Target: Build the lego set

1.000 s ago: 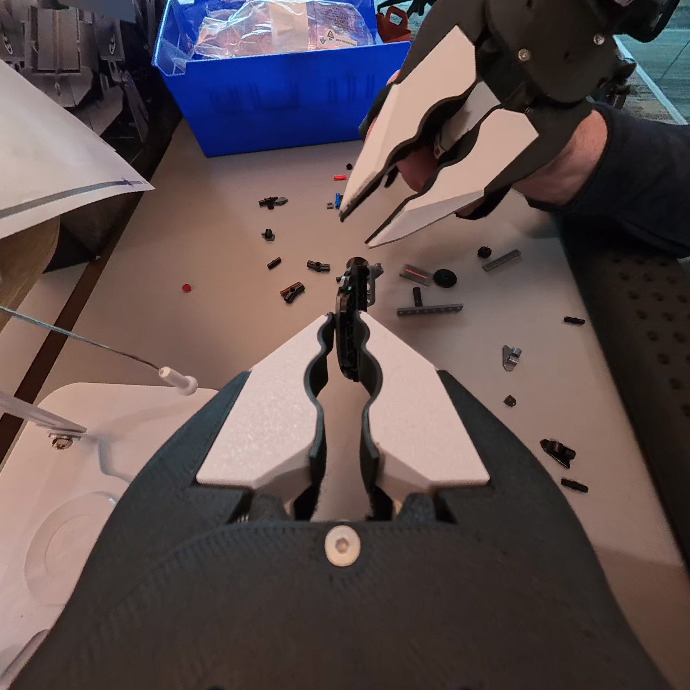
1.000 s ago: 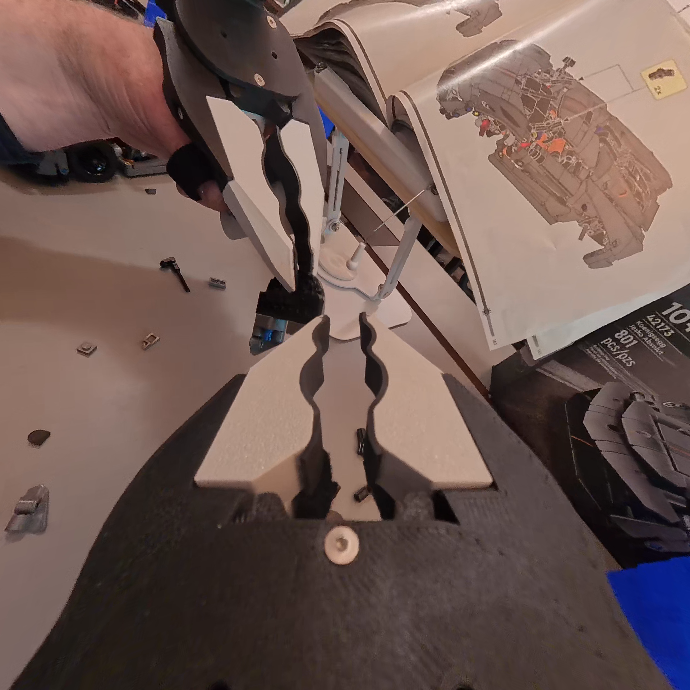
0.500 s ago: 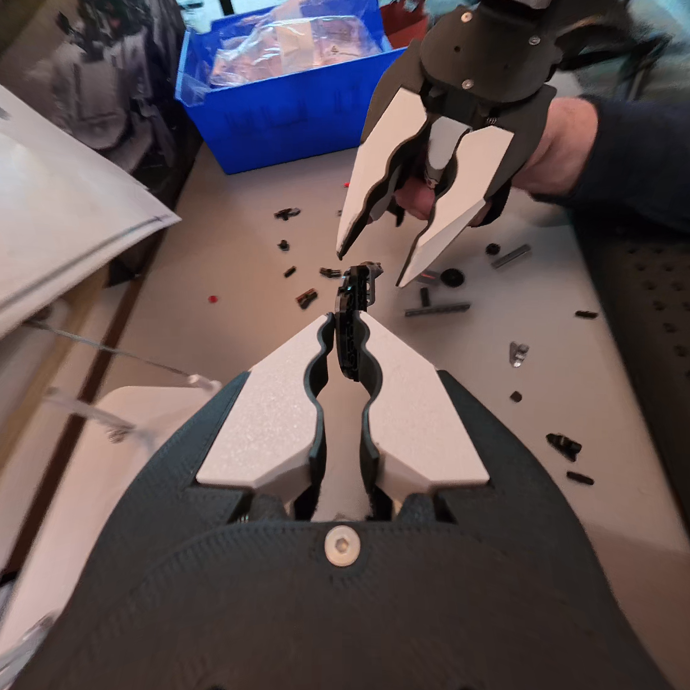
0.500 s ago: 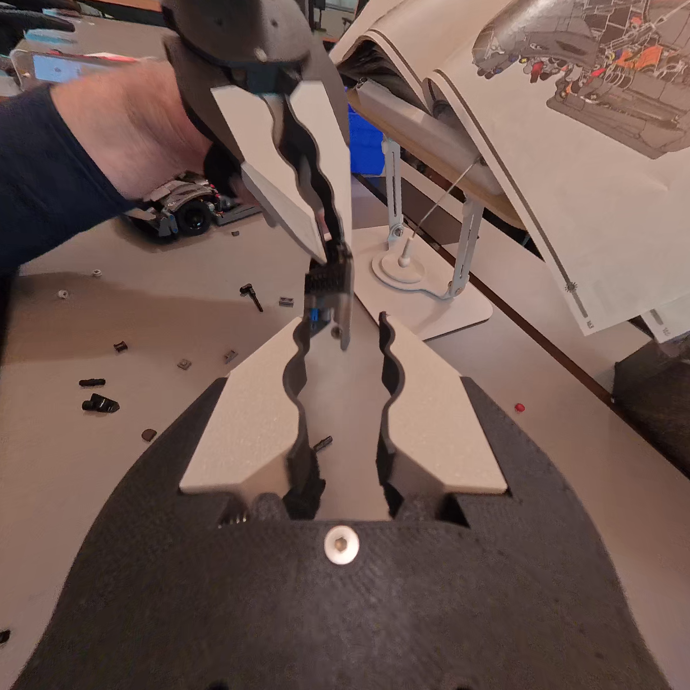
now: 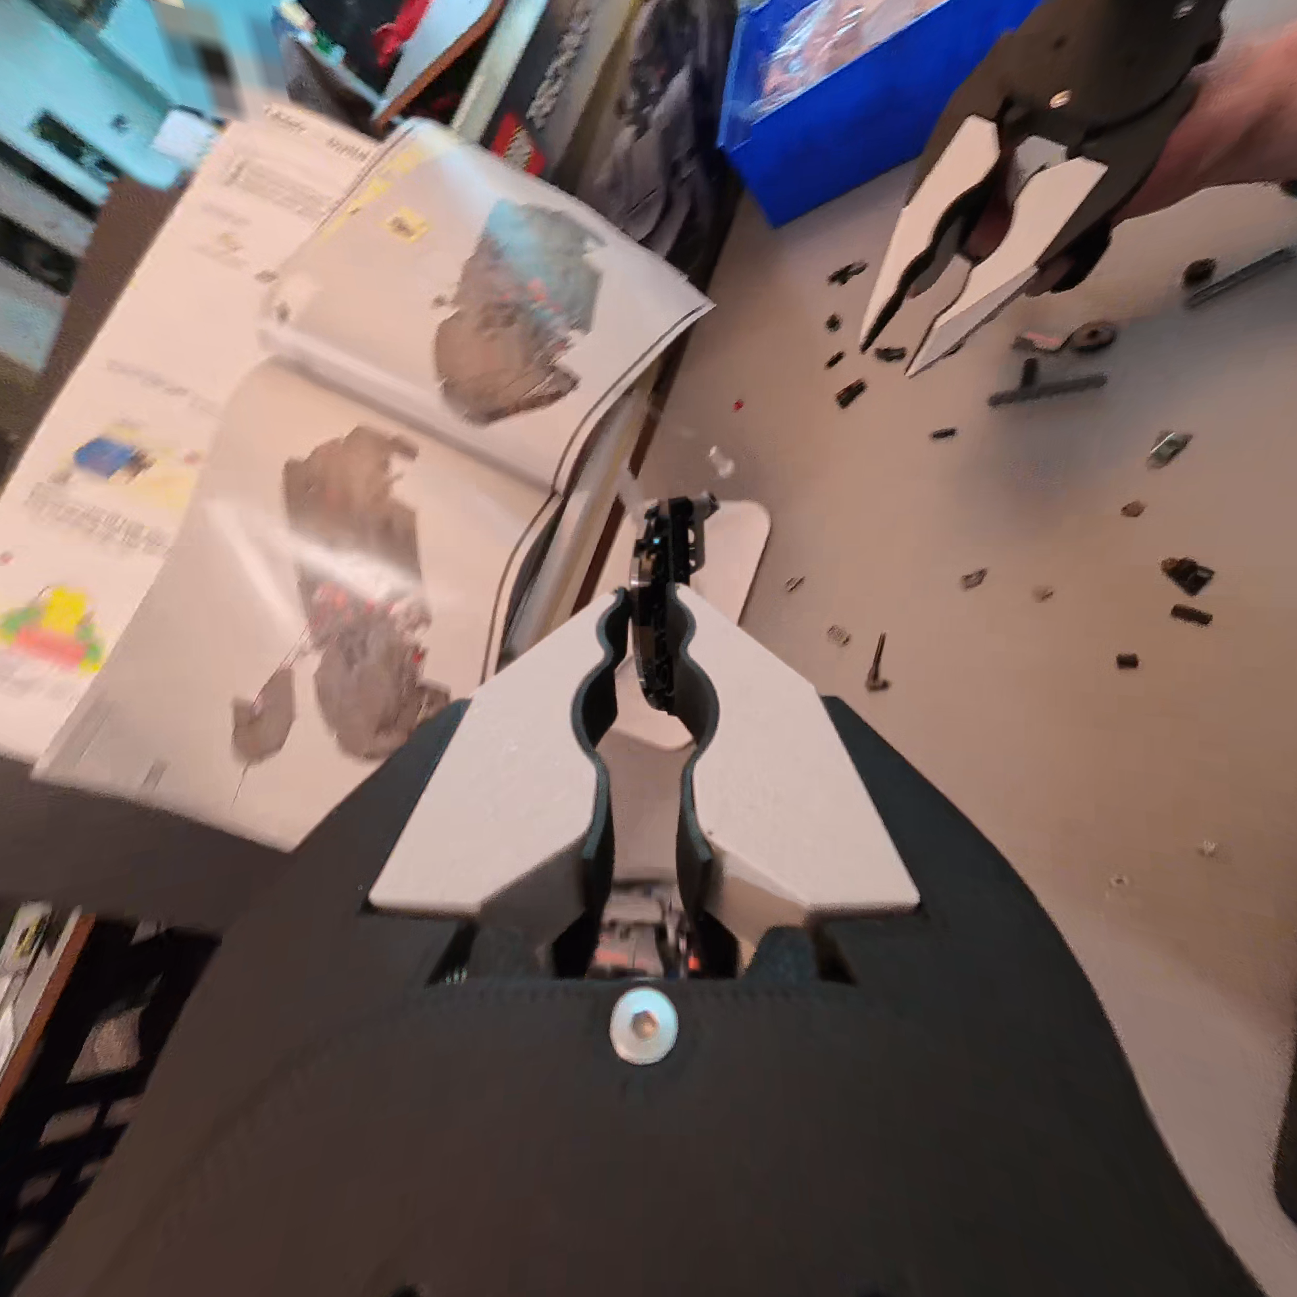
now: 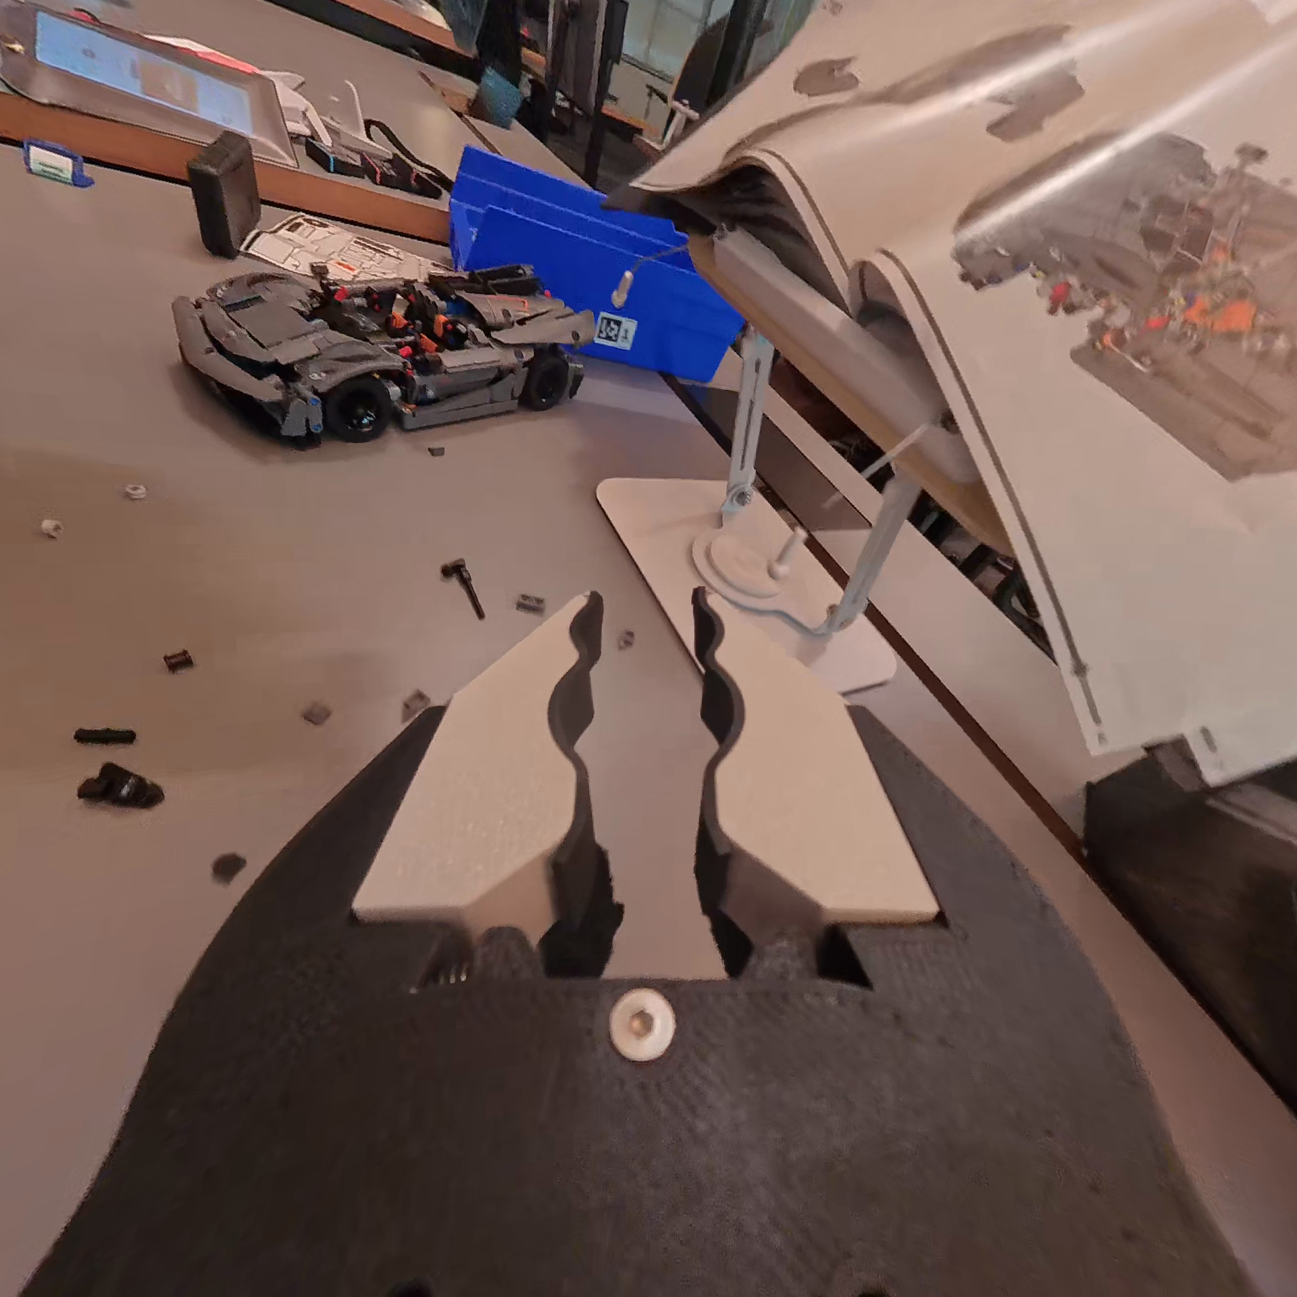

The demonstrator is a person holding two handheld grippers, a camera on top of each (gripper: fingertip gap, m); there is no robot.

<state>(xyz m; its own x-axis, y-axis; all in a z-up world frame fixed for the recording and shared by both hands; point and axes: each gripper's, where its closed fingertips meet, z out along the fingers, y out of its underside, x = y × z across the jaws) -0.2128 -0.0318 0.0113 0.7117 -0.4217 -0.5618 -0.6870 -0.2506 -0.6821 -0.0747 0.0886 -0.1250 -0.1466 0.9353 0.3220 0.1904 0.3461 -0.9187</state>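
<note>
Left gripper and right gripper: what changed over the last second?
The left gripper has swung left toward the instruction booklet, away from the loose pieces. The right gripper drew apart from it and now faces the car model. Unchanged: left stays shut on the black subassembly; right stays open, empty.

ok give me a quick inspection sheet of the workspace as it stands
surface: beige table, bare between the scattered parts
job's things: grey car part built, on its wheels at the far side; black assembly in the left gripper; manual open on a white stand
clutter: small loose pieces strewn over the table; blue bin behind the car; black block
grippers: left jaws shut on the assembly; right gripper jaws apart, nothing between them, pointing toward the stand's base
cables: dark cords on the far desk
surroundings: tablet on the far desk; set's box under the manual
</note>
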